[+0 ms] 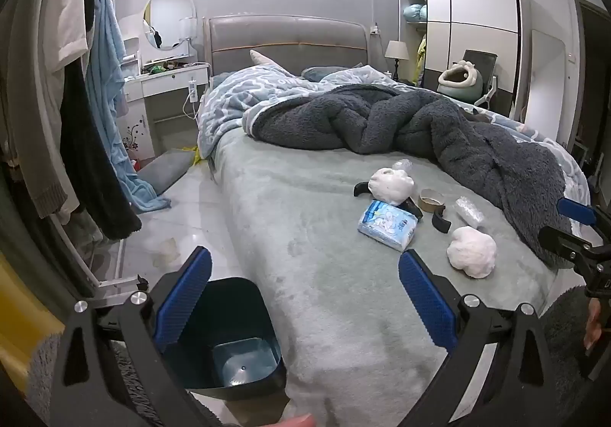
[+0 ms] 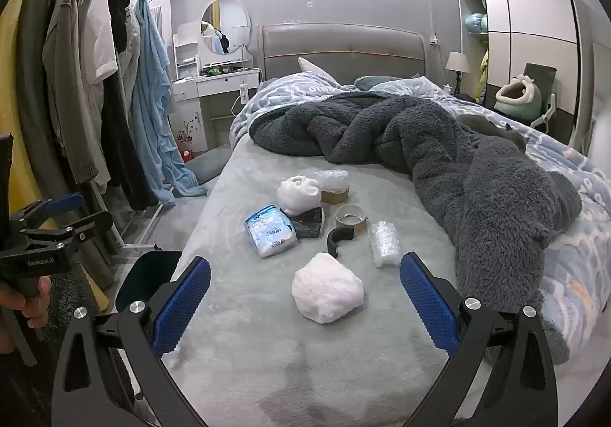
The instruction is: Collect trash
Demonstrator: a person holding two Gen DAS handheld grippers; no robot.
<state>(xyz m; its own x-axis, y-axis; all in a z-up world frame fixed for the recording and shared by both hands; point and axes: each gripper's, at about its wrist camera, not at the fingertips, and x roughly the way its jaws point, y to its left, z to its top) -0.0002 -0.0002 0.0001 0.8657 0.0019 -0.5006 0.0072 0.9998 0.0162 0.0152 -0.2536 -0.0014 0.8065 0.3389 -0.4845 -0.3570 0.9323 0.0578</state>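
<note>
Trash lies on the grey-green bed sheet: a white paper wad nearest, a blue-white tissue pack, a second white wad, a cardboard tape core, bubble wrap and a black curved piece. My right gripper stands open above the bed's foot, with the near wad just ahead between its blue fingers, untouched. My left gripper is open too, over the bed's left corner. A dark blue bin stands on the floor below its left finger. From the left wrist the wad and tissue pack lie ahead to the right.
A dark fluffy blanket is heaped across the bed's far and right side. A clothes rack with hanging garments lines the left wall. A white dressing table stands beside the headboard, and a wardrobe at the back right.
</note>
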